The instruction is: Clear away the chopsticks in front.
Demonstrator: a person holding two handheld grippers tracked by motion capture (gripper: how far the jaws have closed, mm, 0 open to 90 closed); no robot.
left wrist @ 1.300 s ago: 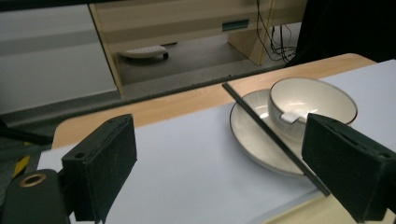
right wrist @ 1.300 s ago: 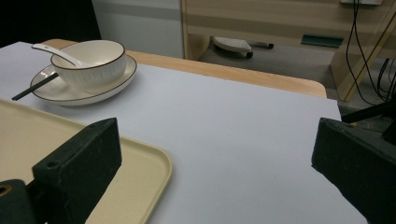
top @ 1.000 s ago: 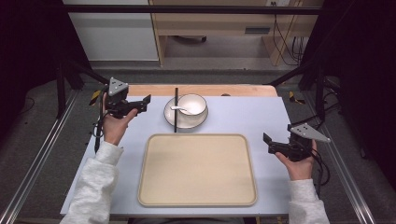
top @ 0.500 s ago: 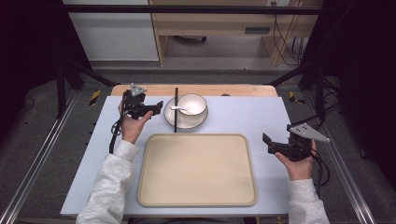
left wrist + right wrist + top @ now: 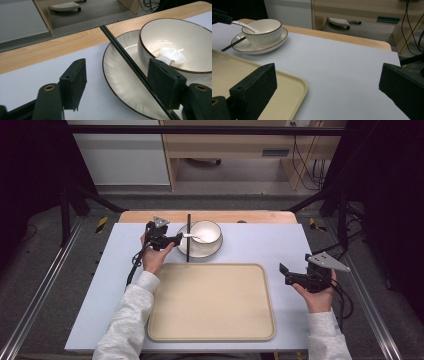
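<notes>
In the high view a pale sheet (image 5: pixel 250 247) covers the table, with a strip of bare wood (image 5: pixel 240 216) showing along its far edge. A beige tray (image 5: pixel 212 302) lies in the lower middle of the frame, nothing on it. Just above the tray's upper left part sits a white plate (image 5: pixel 200 251) with a dark rim, and on it a white bowl (image 5: pixel 206 231) with a white spoon (image 5: pixel 191 236) lying inside, handle pointing left over the bowl's edge. Black chopsticks (image 5: pixel 188 237) lie across the plate's left side, running up and down the frame.

The left gripper (image 5: pixel 172 240) is in the upper left of centre, just beside the plate's left edge, held by a hand (image 5: pixel 152 255) in a pale sleeve (image 5: pixel 127 320). In the left gripper view its jaws stand apart, clamped on nothing: one jaw over the sheet, the other over the plate, with the chopsticks (image 5: pixel 125 57) passing between them and close against the right-hand jaw. The bowl (image 5: pixel 175 47) and spoon (image 5: pixel 172 55) fill the upper right there.

The right gripper (image 5: pixel 289 274) sits at the right of the high view, just off the tray's right edge, in the other hand (image 5: pixel 317 295). Its own view shows jaws wide apart and empty, with the tray corner (image 5: pixel 287 82) lower left and the bowl (image 5: pixel 263 30) on its plate (image 5: pixel 257 41) upper left.
</notes>
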